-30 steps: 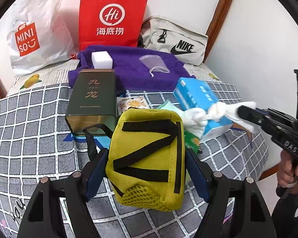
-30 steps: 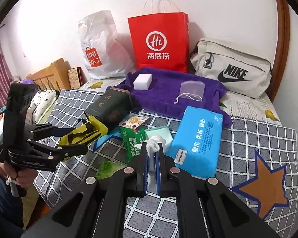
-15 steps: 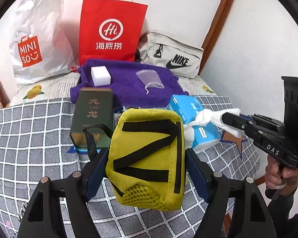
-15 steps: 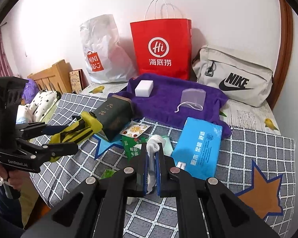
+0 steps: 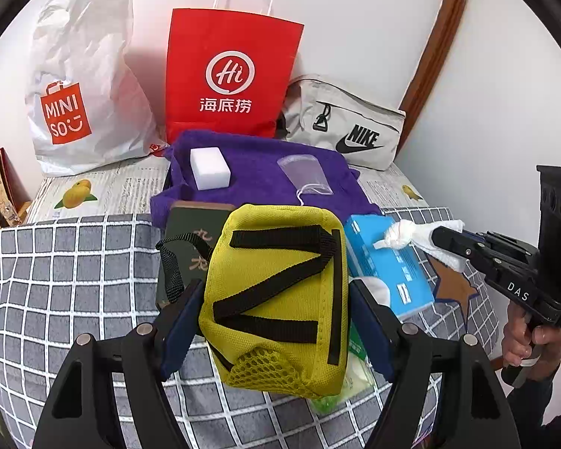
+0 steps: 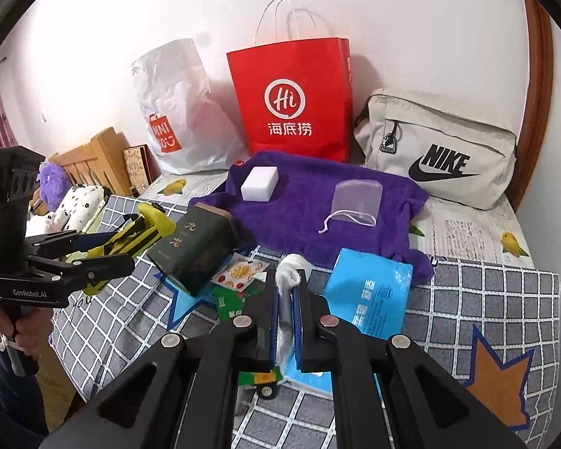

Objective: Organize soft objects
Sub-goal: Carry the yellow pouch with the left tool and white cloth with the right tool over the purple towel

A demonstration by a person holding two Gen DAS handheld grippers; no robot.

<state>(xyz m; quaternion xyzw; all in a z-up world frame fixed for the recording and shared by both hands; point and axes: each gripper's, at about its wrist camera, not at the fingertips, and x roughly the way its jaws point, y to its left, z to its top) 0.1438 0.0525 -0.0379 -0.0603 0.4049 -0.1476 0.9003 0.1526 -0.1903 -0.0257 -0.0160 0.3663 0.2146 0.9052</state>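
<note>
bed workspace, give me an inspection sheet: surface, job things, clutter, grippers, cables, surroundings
surface: bed with grey checked cover; purple towel spread at the back.
job's things: yellow pouch and white tissue wad, both held above the cover.
clutter: dark green tin, blue tissue pack, white sponge block, clear drawstring pouch, snack packets.
grippers: left gripper shut on the yellow pouch; right gripper shut on the tissue wad.
cables: nothing seen.
surroundings: red paper bag, white Miniso bag, beige Nike bag against the wall.
</note>
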